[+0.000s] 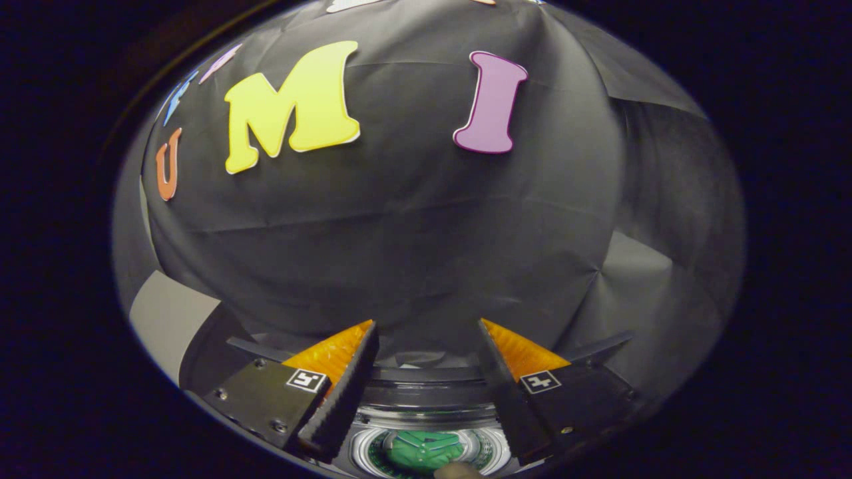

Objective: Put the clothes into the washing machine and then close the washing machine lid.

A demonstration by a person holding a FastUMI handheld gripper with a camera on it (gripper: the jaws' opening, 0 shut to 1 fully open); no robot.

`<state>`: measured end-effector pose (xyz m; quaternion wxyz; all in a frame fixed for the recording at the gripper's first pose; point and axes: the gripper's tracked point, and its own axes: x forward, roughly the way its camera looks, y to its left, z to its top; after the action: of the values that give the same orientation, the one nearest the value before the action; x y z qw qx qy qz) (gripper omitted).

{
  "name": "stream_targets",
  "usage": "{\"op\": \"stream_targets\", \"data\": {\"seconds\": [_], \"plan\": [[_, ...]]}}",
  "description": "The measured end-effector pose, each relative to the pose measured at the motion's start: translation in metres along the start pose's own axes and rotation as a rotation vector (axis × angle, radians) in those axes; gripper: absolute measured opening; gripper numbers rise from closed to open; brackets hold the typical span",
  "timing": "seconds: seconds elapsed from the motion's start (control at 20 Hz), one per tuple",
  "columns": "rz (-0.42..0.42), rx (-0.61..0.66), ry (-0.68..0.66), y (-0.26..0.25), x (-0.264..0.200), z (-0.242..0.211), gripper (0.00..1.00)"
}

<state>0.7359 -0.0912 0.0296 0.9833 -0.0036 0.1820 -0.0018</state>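
While fingers spread wide, empty, green clothes lie inside washing machine drum.

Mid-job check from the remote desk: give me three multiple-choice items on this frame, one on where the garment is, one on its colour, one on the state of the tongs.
1. Where is the garment?
A. draped over one finger
B. low between the fingers, in the washer's round opening
C. hanging on the cloth wall

2. What colour is the garment?
A. green
B. white
C. red

3. How do the tongs stand?
A. shut on the garment
B. shut on nothing
C. open, holding nothing

Answers:
1 B: the garment lies inside the ringed opening of the washer, below the fingers.
2 A: the cloth is plainly green.
3 C: the tongs show a wide gap between the fingers, neither touching anything.
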Motion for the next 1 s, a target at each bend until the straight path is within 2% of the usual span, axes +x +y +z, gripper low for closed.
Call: {"op": "stream_targets", "data": {"seconds": [0.55,1.0], "plan": [[-0.031,0.006,-0.123,0.001,-0.023,-0.008,0.91],[-0.062,0.005,-0.253,-0.001,-0.068,-0.036,0.91]]}}
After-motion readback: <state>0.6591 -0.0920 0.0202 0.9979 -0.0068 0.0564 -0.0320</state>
